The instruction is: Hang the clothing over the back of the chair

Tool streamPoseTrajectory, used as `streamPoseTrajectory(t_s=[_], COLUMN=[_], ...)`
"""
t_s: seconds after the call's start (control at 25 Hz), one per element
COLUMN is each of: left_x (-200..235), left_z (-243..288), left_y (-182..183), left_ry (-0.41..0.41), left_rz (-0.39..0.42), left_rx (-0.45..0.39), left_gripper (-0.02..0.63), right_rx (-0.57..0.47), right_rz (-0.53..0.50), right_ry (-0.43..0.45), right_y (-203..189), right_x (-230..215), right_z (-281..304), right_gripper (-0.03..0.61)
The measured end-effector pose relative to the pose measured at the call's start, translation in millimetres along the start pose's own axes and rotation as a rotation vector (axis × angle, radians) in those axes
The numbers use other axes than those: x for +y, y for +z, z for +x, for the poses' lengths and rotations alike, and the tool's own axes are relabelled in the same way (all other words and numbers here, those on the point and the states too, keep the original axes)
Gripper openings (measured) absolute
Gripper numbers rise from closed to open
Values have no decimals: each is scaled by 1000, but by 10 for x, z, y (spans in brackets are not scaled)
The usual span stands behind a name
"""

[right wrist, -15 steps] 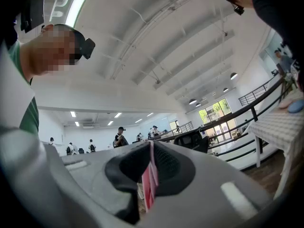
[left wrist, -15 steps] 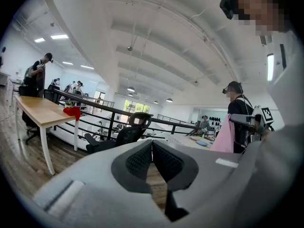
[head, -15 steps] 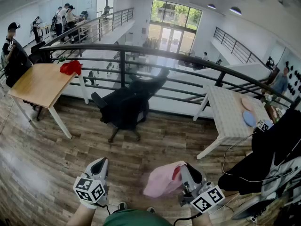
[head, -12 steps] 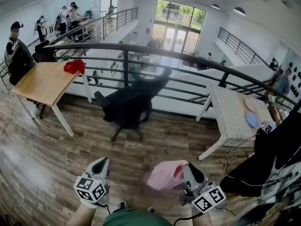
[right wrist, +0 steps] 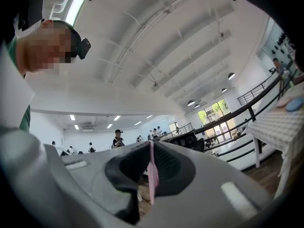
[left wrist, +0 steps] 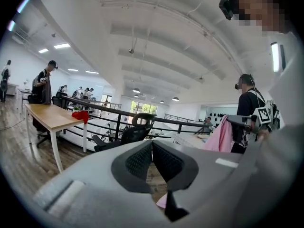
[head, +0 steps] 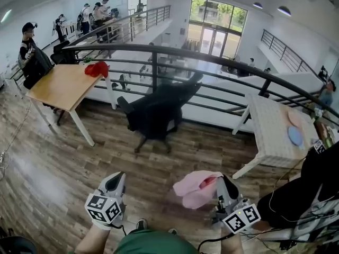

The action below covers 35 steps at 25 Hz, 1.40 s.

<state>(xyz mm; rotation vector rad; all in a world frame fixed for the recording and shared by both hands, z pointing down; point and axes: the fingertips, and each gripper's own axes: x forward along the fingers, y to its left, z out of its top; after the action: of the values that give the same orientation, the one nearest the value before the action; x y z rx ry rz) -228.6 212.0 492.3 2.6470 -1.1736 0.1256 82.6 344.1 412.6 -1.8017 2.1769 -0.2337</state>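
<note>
A black office chair [head: 159, 110] stands on the wood floor in front of the dark railing; it shows again as the chair [left wrist: 135, 129] in the left gripper view. My right gripper [head: 225, 187] is shut on a pink garment [head: 195, 188] that hangs bunched to its left, low in the head view and well short of the chair. A thin pink strip of the garment [right wrist: 152, 175] is pinched between the jaws. My left gripper [head: 115, 181] is at the lower left with its jaws together and nothing between them [left wrist: 152, 158].
A wooden table [head: 63, 86] with a red cloth [head: 97, 68] stands at the left. A white table [head: 278, 128] with plates is at the right, black clothing [head: 304, 187] beside it. A curved railing [head: 212, 62] runs behind the chair. People stand far back.
The view has shifted, so the chair and tables sit further right and nearer. The right gripper with the pink garment has moved a little to the right. The left gripper stays in place.
</note>
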Motion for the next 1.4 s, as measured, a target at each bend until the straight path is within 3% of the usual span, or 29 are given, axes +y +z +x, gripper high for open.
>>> streamPoseTrajectory(t_s=[0.6,0.88,1.12,1.4], left_x=[-598,-410,-104,370], left_z=[54,304,897,1679], left_y=[-251,-290,-277,156], left_ry=[86,120,71,-16], left_rz=[-17,-36,-57,-47], left_rx=[17,44,63,30], left_gripper=[12,12,12,12], right_rx=[68,88,92,59], right_rz=[-3,10,12,-2], right_ry=[116,105,58,-26], right_y=[-25,-64,-77,103], right_x=[-409,-653,-847,-997], right_z=[-41,251,719,1346], right_gripper=[26,27,26,26])
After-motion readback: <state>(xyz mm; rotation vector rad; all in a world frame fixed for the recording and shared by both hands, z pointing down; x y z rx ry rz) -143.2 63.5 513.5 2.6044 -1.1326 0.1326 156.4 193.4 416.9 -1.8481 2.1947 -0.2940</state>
